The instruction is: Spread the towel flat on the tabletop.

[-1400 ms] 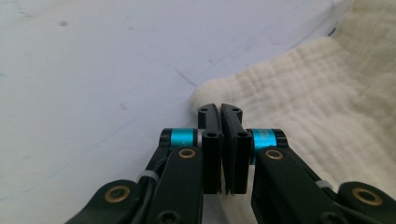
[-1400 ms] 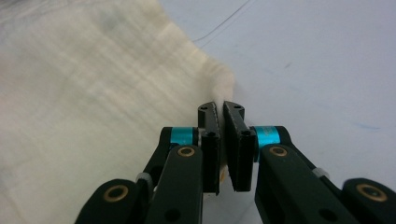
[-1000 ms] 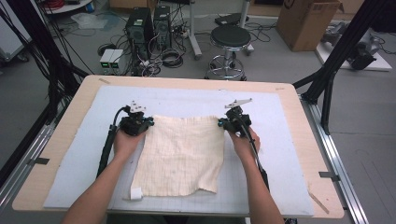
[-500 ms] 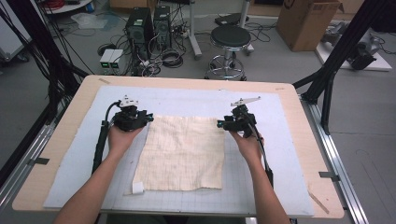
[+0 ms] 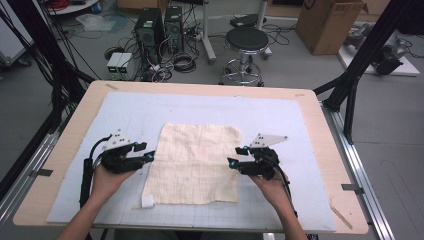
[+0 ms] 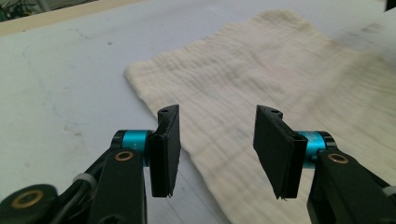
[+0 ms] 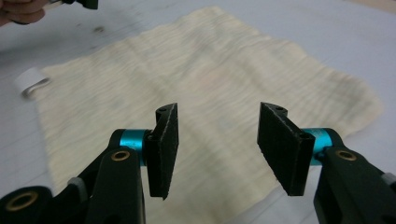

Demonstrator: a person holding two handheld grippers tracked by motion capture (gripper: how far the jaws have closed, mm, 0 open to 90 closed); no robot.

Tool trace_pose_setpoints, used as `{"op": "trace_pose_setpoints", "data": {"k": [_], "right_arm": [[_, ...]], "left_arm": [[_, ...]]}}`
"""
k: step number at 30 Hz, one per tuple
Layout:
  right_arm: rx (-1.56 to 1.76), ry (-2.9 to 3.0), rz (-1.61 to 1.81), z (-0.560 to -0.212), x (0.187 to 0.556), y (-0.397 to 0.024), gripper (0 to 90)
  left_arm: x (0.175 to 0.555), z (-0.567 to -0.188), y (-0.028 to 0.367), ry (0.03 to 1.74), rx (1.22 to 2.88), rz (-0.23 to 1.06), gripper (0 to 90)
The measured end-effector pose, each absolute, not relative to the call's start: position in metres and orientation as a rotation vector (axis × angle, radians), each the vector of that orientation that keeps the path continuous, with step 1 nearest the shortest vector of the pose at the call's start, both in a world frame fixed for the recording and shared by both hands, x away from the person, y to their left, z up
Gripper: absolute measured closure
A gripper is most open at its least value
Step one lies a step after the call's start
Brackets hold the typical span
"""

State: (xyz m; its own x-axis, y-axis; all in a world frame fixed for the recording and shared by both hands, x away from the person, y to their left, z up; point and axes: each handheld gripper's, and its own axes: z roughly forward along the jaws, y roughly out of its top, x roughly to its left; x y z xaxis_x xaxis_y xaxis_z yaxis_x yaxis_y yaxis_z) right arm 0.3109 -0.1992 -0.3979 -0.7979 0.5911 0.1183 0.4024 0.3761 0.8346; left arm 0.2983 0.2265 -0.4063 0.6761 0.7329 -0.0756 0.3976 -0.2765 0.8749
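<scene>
A cream cloth [image 5: 196, 162] lies flat on the pale blue mat [image 5: 125, 112], with a small white tag [image 5: 147, 201] at its near left corner. My left gripper [image 5: 150, 152] hangs just off the cloth's left edge. Its jaws have just been opening and stand apart with nothing between them, above the cloth's [image 6: 280, 79] edge in the left gripper view. My right gripper [image 5: 232, 156] sits at the cloth's right edge. Its jaws have likewise just been opening and hold nothing; the cloth [image 7: 205, 84] spreads beyond them, and the tag [image 7: 29, 80] lies at the far left.
The mat covers a wooden table [image 5: 60, 150] with metal rails along both sides. Beyond the far edge stand a black stool [image 5: 245, 42], computer towers [image 5: 160, 25], cables and a cardboard box [image 5: 330, 22]. A black frame post [image 5: 350, 85] rises at the right.
Both grippers let go of the cloth's far corners, opened, and drew back toward the near side along its left and right edges. The cloth now lies flatter and more square.
</scene>
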Motion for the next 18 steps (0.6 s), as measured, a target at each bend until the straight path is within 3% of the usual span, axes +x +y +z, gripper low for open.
{"op": "trace_pose_setpoints", "data": {"k": [8,18], "right_arm": [[0.799,2.565,1.349,-0.421,0.279,-0.201,56.8],[0.693,2.701,1.306,-0.438,0.254,-0.200,58.5]], "left_arm": [[0.259,-0.427,0.230,0.821,1.970,0.388,48.5],[0.232,-0.439,0.224,0.668,2.090,0.297,50.9]]}}
